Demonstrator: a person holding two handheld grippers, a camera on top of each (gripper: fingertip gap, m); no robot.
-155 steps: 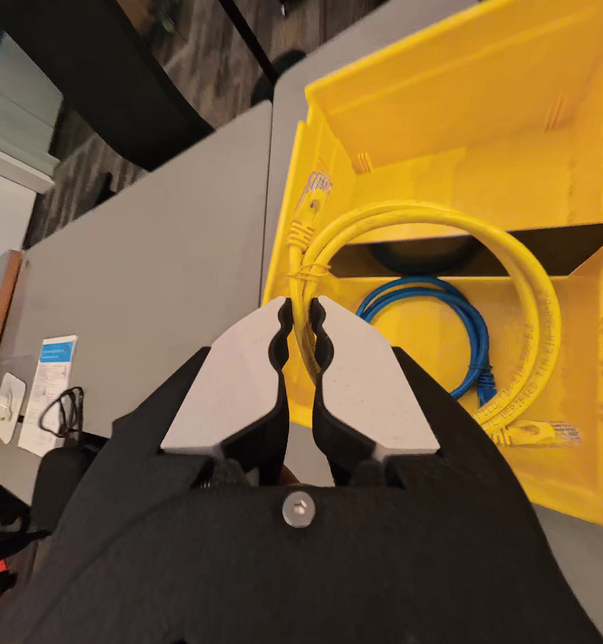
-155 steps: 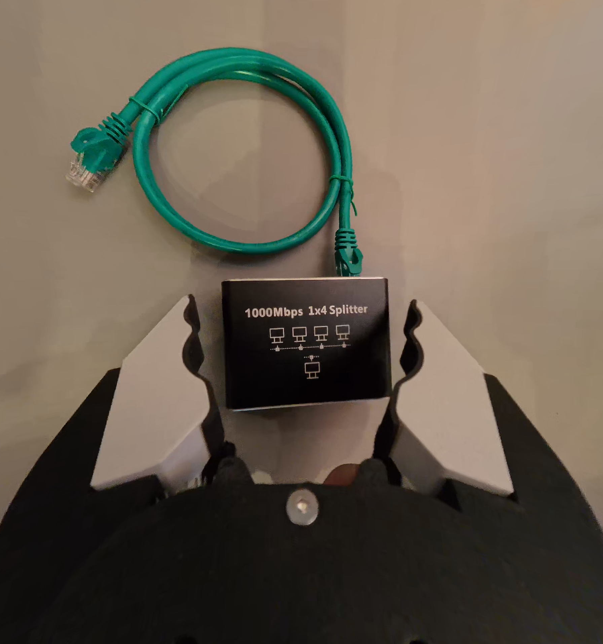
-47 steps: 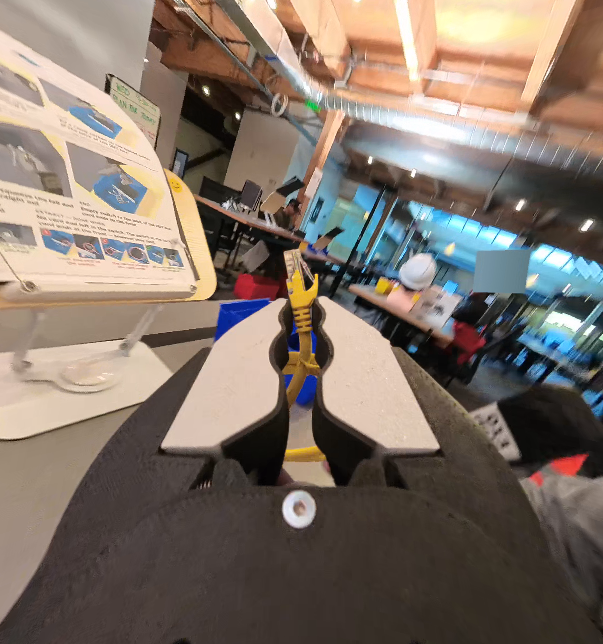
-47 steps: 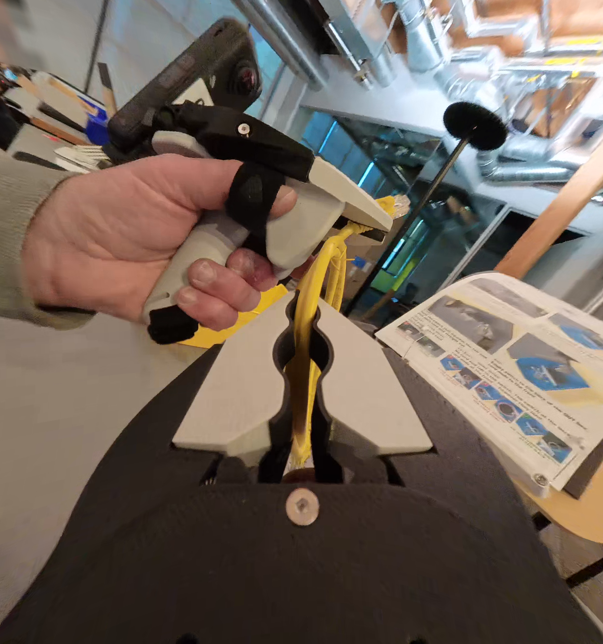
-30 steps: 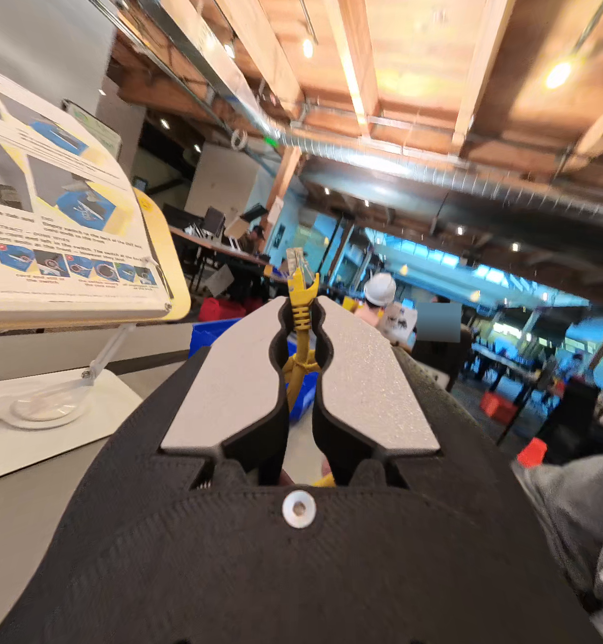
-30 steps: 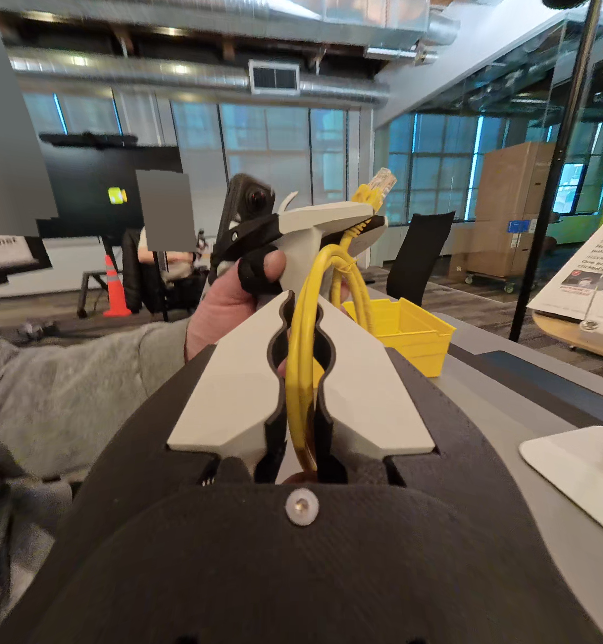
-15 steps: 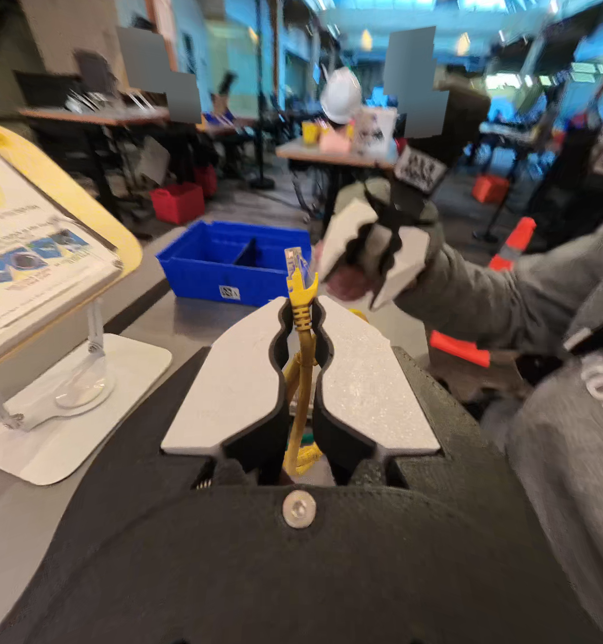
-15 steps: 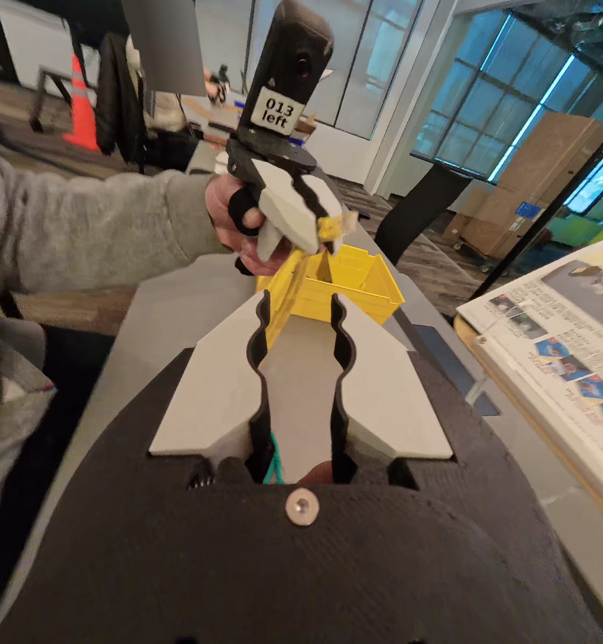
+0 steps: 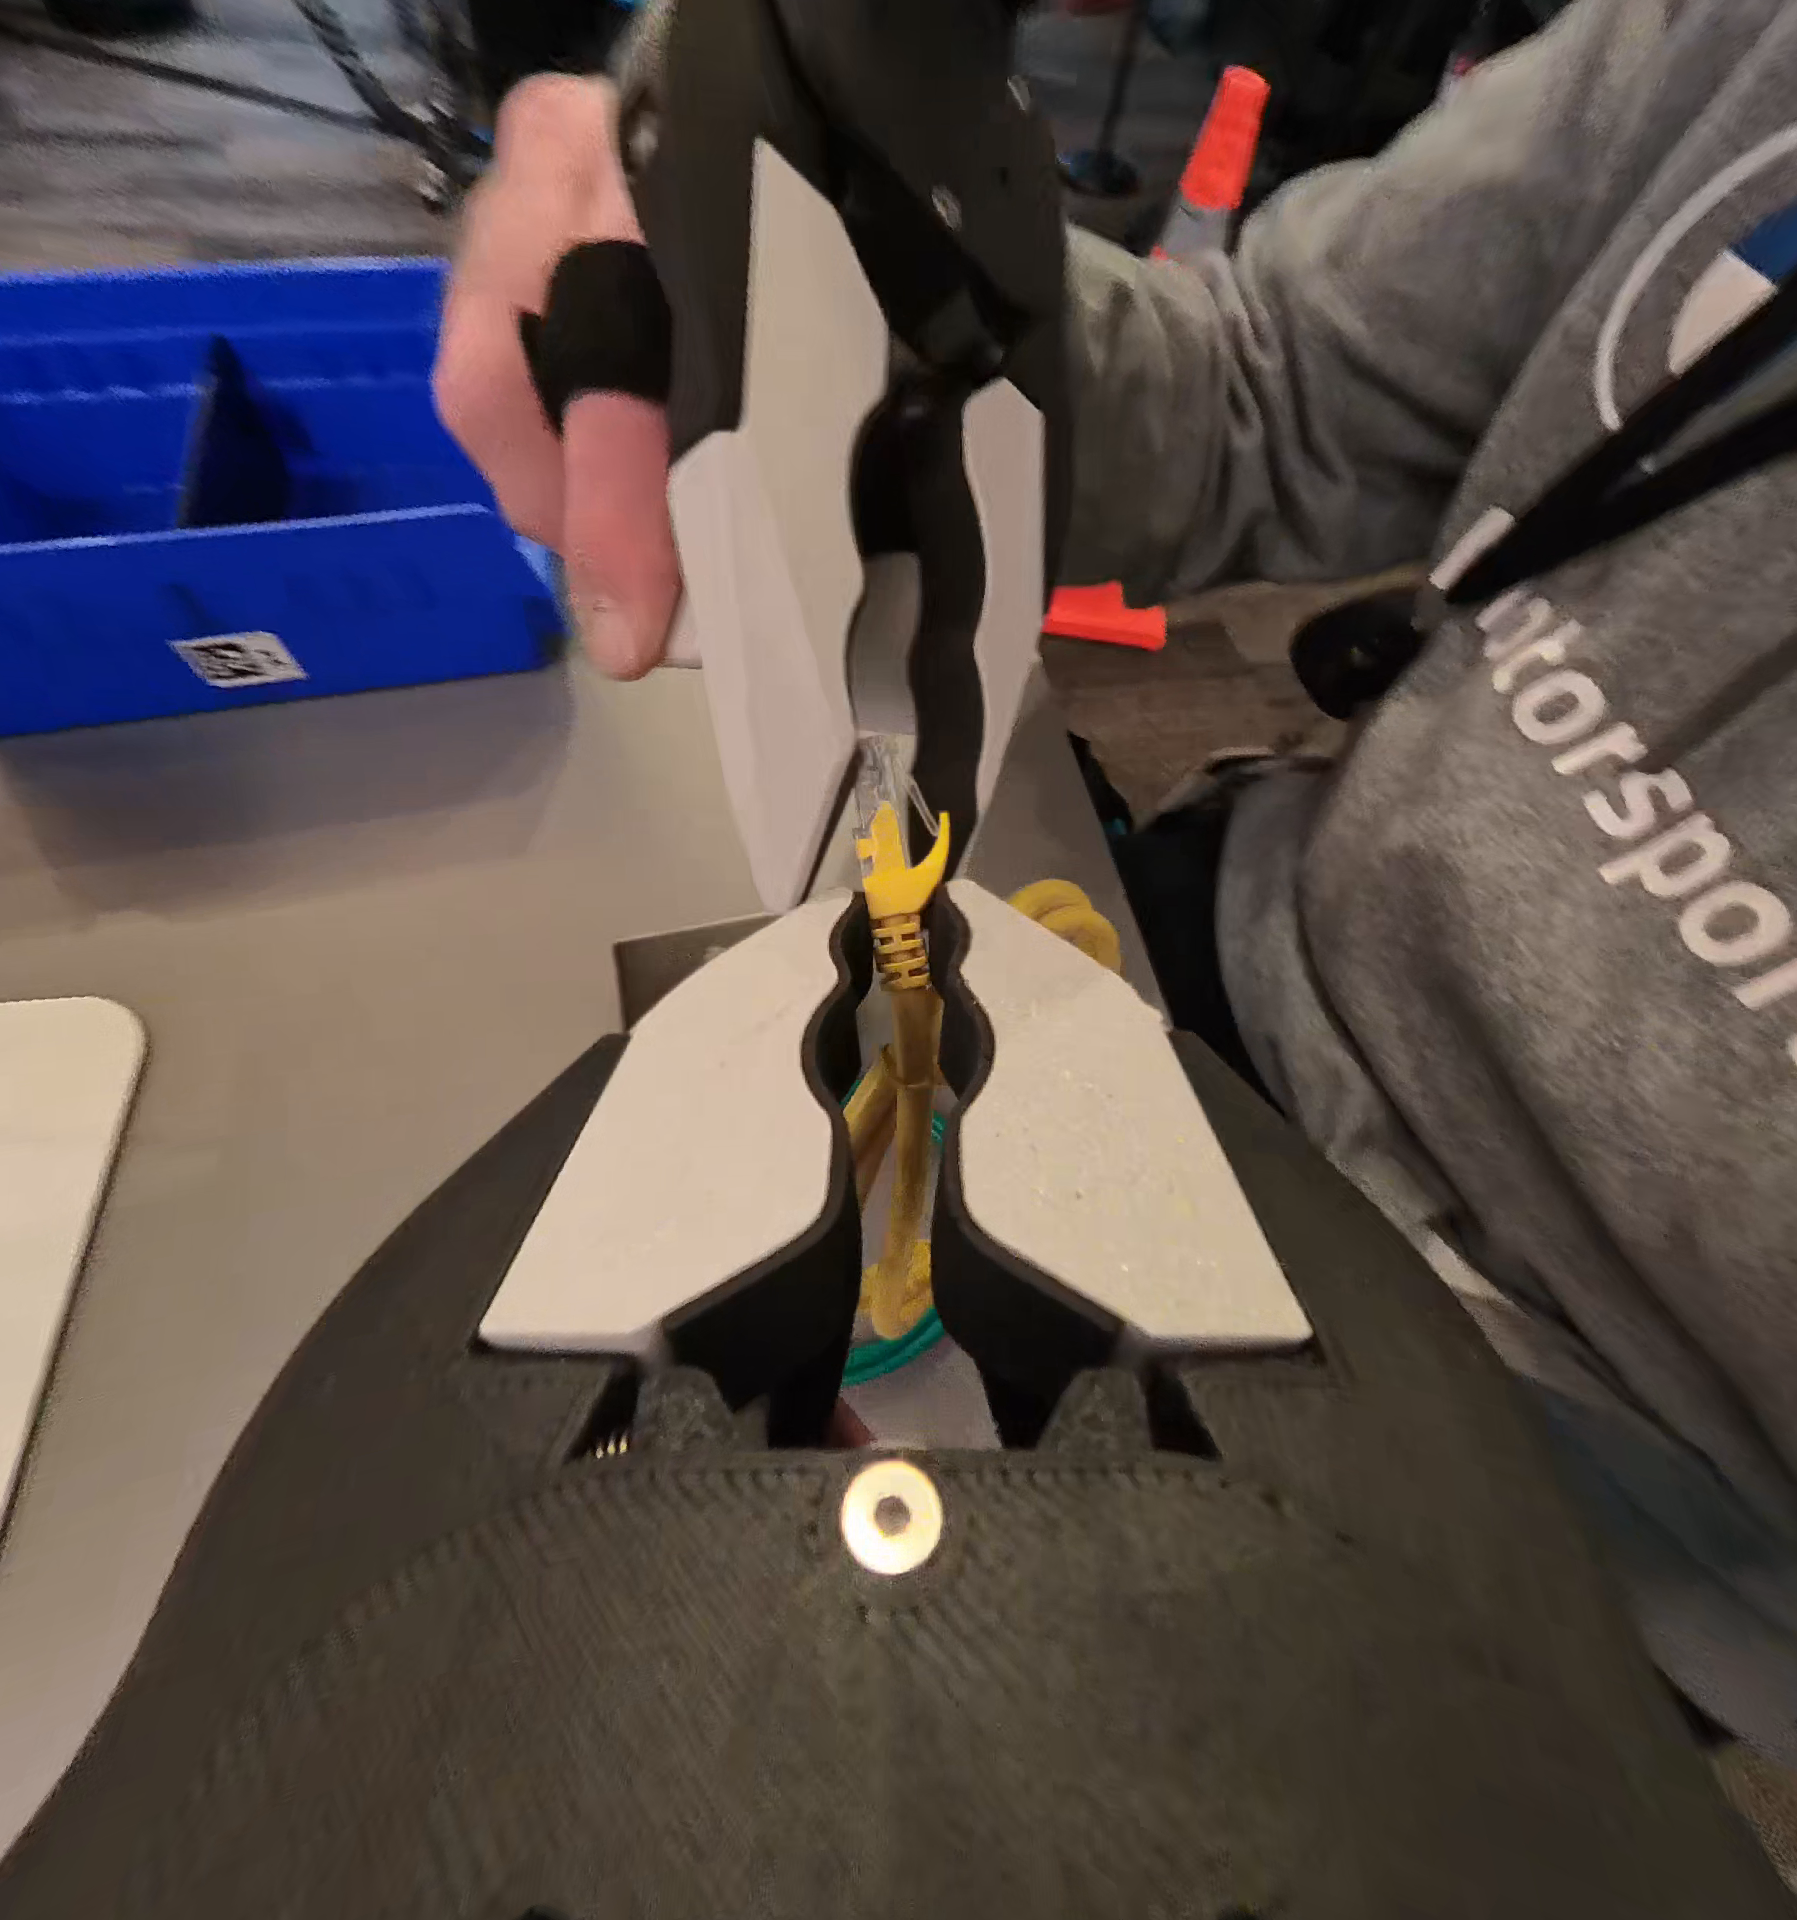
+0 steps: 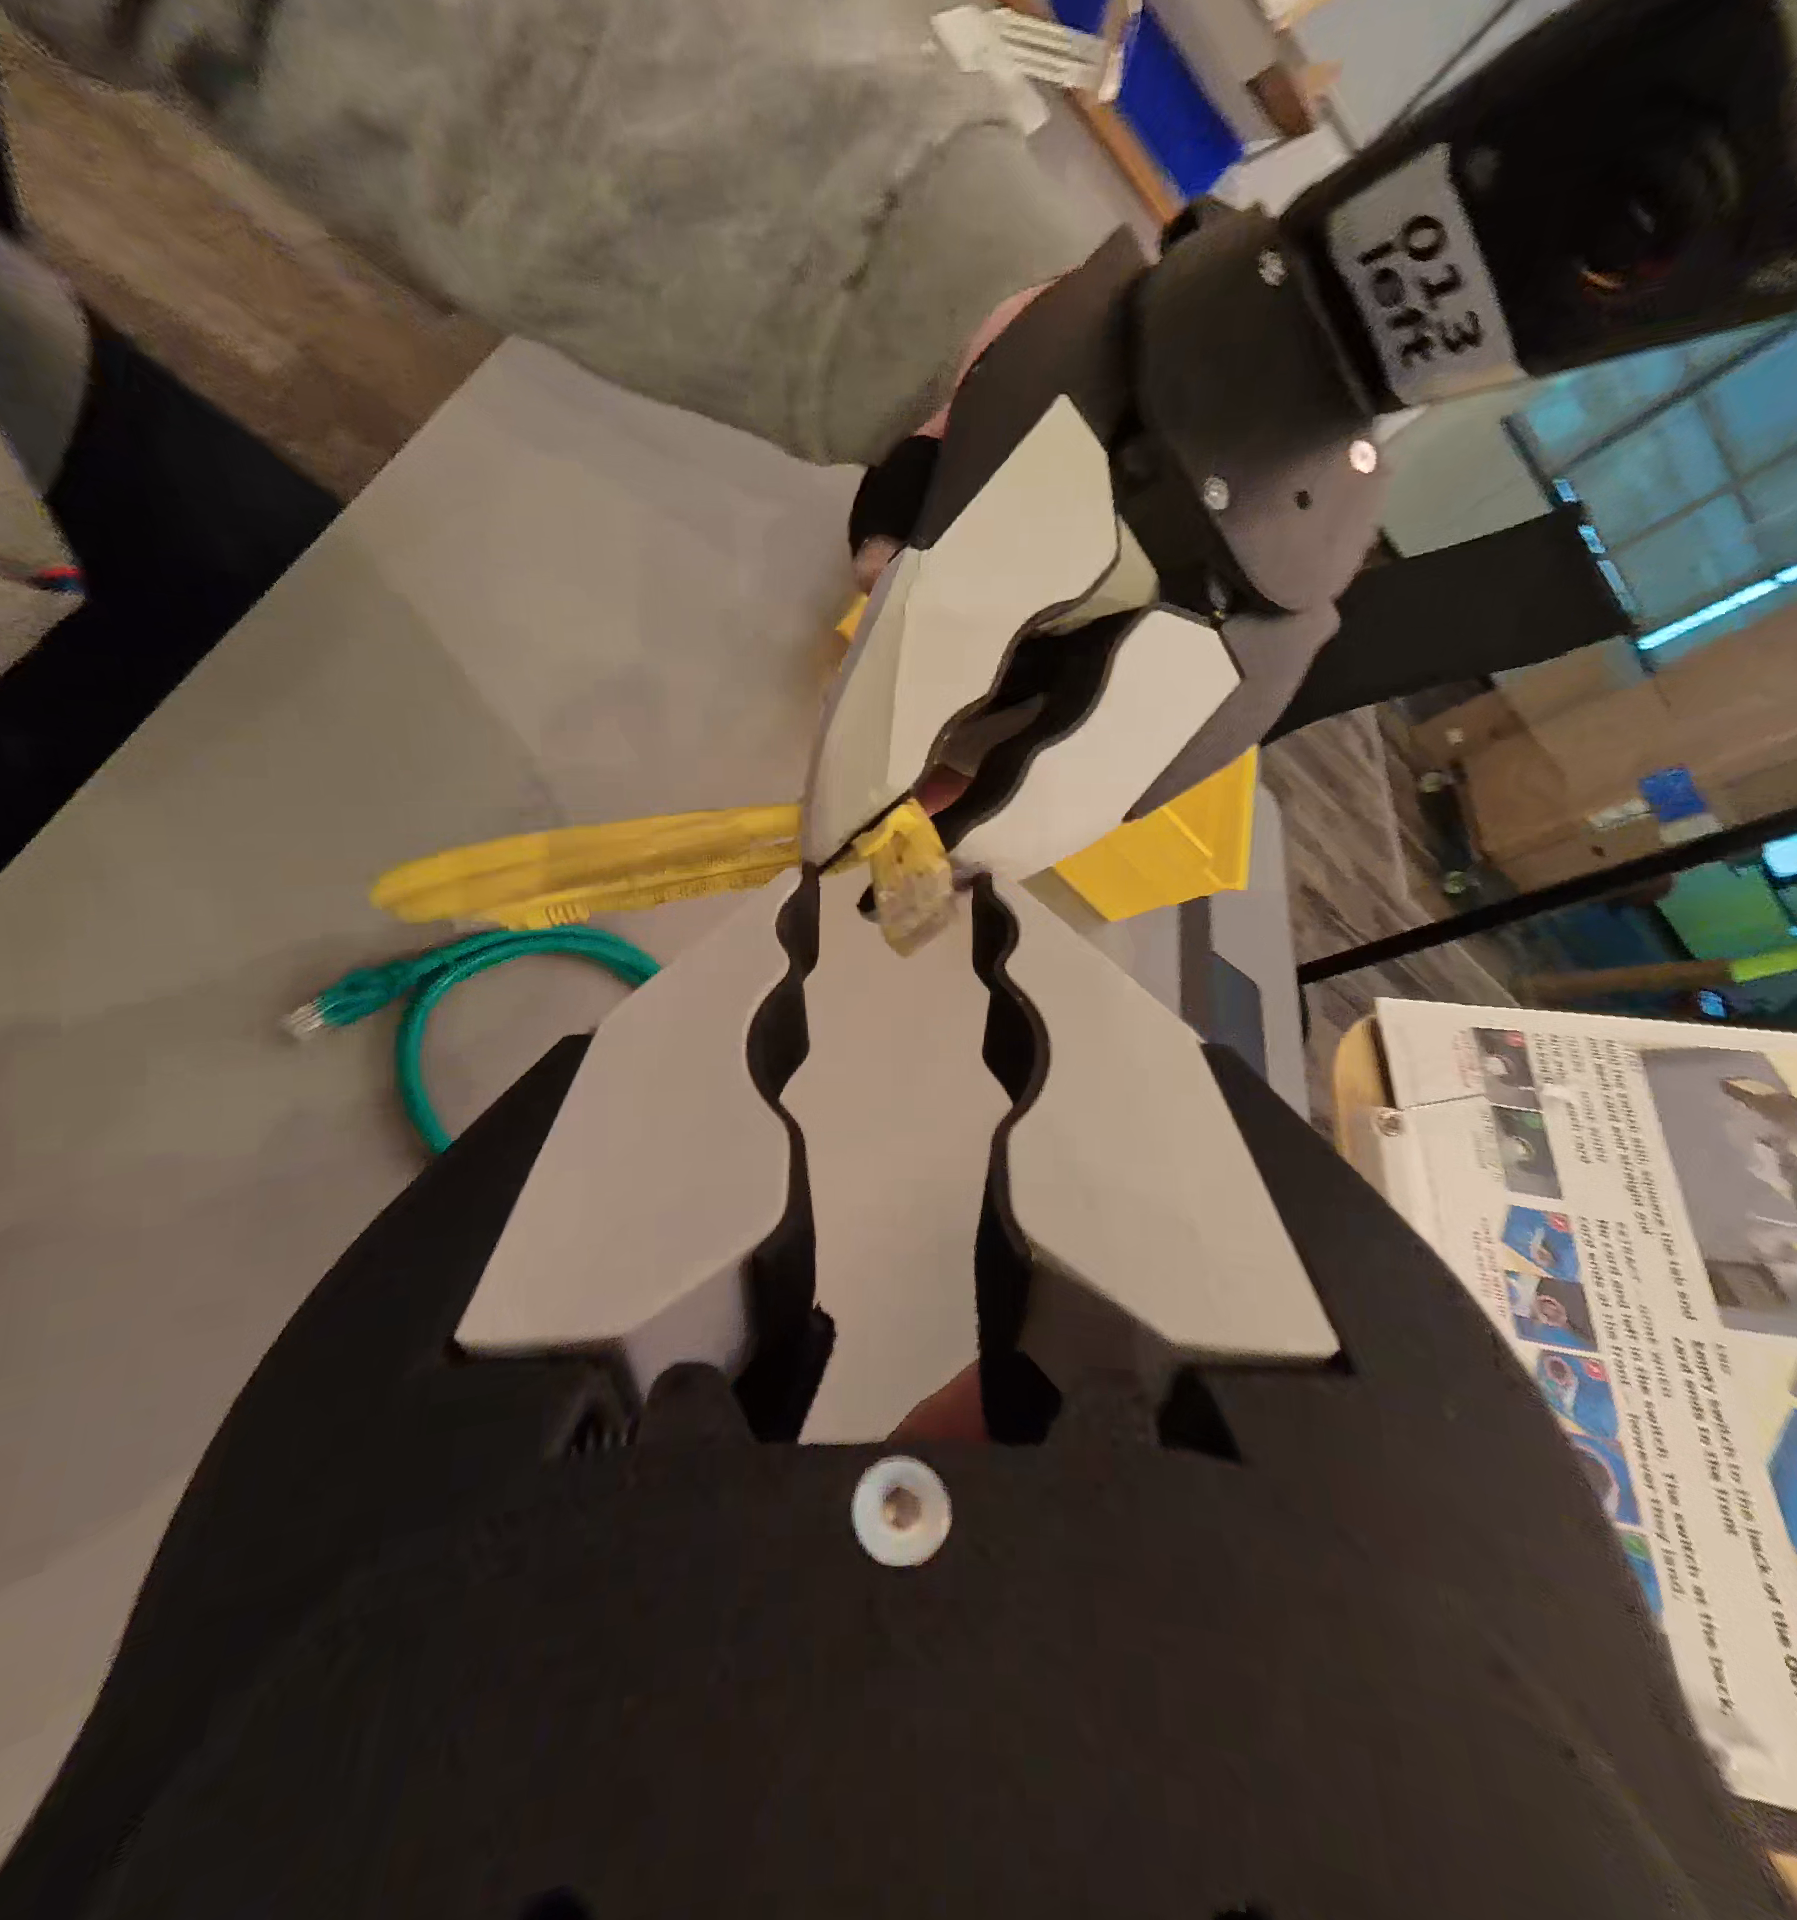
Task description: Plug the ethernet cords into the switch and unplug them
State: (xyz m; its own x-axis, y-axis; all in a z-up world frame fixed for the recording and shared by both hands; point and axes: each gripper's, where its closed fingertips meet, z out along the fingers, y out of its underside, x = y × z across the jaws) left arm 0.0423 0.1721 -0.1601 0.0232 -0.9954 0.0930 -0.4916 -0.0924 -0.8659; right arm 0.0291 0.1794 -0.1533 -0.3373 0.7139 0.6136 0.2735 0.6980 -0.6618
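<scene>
While the left gripper point(image 9: 896, 920) is clamped on the ribbed boot of a yellow ethernet cord point(image 9: 899, 1023), the clear plug point(image 9: 881, 779) at that cord's end sticks out past the fingertips. Right gripper point(image 10: 894, 894) has its jaws parted with nothing clamped; in the left wrist view it comes in from above, tips either side of the clear plug, very close, contact unclear. In the right wrist view the plug point(image 10: 913, 891) sits between the right tips, pointing toward the camera, left gripper point(image 10: 909, 821) behind it, jaws nearly together at the tip. Rest of the yellow cord point(image 10: 603, 871) trails blurred over the grey tabletop point(image 10: 333, 748). Coiled green ethernet cord point(image 10: 426, 1023) lies on the table beside it, its own clear plug off to the left, free. Corner of a dark box point(image 9: 665, 961) shows just beyond the left fingers; cannot tell whether it is the switch. Yellow plastic bin point(image 10: 1169, 847) is behind the left gripper, blue plastic bin point(image 9: 208, 499) on the table's far side. Printed instruction sheet on a stand point(image 10: 1621, 1330) sits at the right. Grey sweatshirt sleeve point(image 9: 1289, 343) leads to a hand point(image 9: 551, 353) holding the right gripper.
</scene>
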